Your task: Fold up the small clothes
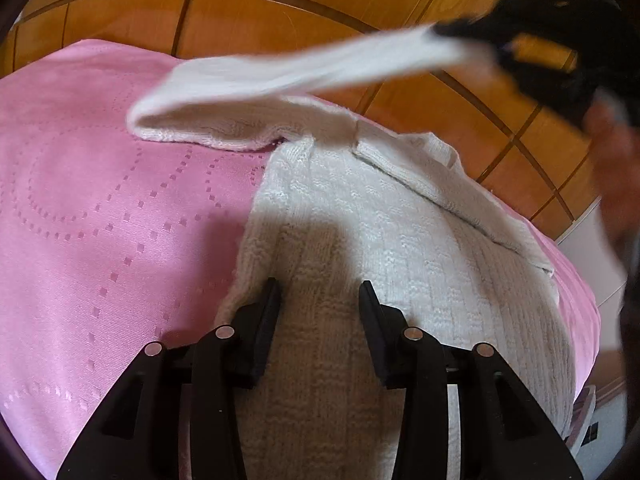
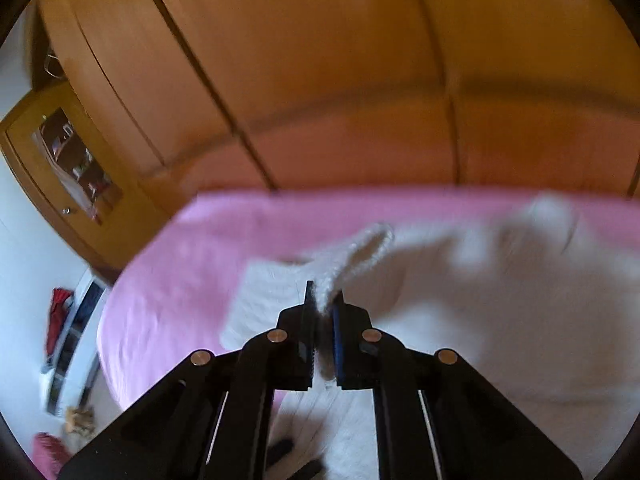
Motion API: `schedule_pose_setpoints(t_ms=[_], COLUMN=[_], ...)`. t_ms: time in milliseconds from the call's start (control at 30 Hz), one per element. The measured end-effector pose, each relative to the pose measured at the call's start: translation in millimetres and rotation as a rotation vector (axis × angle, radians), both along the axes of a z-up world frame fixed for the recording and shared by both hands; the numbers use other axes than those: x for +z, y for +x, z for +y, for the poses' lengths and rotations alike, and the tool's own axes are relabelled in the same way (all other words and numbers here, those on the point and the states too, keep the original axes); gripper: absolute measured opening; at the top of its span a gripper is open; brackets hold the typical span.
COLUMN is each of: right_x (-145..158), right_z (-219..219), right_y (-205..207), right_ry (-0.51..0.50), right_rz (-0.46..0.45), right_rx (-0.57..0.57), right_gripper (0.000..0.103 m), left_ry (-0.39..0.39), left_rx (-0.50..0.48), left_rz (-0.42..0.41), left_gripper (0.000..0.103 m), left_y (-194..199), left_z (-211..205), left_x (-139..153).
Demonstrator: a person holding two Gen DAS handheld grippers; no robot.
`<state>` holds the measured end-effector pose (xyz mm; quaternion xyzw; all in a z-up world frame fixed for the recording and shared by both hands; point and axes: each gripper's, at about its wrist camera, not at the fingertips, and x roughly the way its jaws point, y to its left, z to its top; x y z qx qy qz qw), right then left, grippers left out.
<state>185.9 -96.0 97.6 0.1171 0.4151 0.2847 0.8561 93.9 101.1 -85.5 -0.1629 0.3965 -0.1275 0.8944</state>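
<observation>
White knit sweater (image 1: 384,240) laid on pink bedspread (image 1: 100,220), its sleeve (image 1: 304,68) lifted clear, clamped in right gripper (image 2: 323,304), left gripper (image 1: 319,292) held apart over sweater body, nothing gripped

The sweater (image 1: 360,240) lies on the bedspread (image 1: 100,220), wardrobe (image 1: 280,20) behind.

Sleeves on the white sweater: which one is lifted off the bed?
The far sleeve, pinched at its cuff by the right claw and stretched up in the air. The other sleeve lies folded flat across the sweater's body.
</observation>
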Motion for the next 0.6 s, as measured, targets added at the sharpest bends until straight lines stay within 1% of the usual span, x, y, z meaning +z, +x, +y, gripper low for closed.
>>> schedule_pose_setpoints(t_ms=[100,167,233,367,467,500,567,600], right_x=[26.2,29.0,24.2,1.8,-22.8,-34.2,-52.5,-66.2], right_z=[-35.1,-58.5,-88.5,-146.5,-185.2,-204.5,-225.8,-236.0], right_y=[6.7,13.7,21.6,32.6,31.6,27.7,26.5,25.2], right_ry=[-0.023,-0.033,-0.044,-0.043,-0.043,-0.047,-0.040,-0.040], right_rz=[-0.089,-0.095,-0.081,-0.020,0.043,0.070,0.121,0.155], right_rx=[-0.087,-0.142,-0.213,-0.344,-0.432,-0.462,-0.496,-0.513], right_gripper=[0.006,0.006,0.006,0.006,0.006,0.006,0.006,0.006], left_ry=[0.008,0.015,0.026,0.048,0.057,0.060,0.068,0.071], left_rx=[0.001,0.001,0.002,0.008,0.008,0.008,0.008,0.007], left_rz=[-0.002,-0.003,-0.006,-0.010,-0.011,-0.011,-0.011,-0.012], left_gripper=[0.040,0.040,0.040,0.040,0.040,0.040,0.040,0.040], left_y=[-0.6,-2.3,-3.6,-1.8,-2.1,-2.4,-3.0,-3.8], left_z=[-2.5,-5.2,-6.9,-10.6,-10.4,-10.7,-11.9,-11.9], left_x=[1.1,1.5,2.1,4.4,4.8,4.9,5.4,5.3])
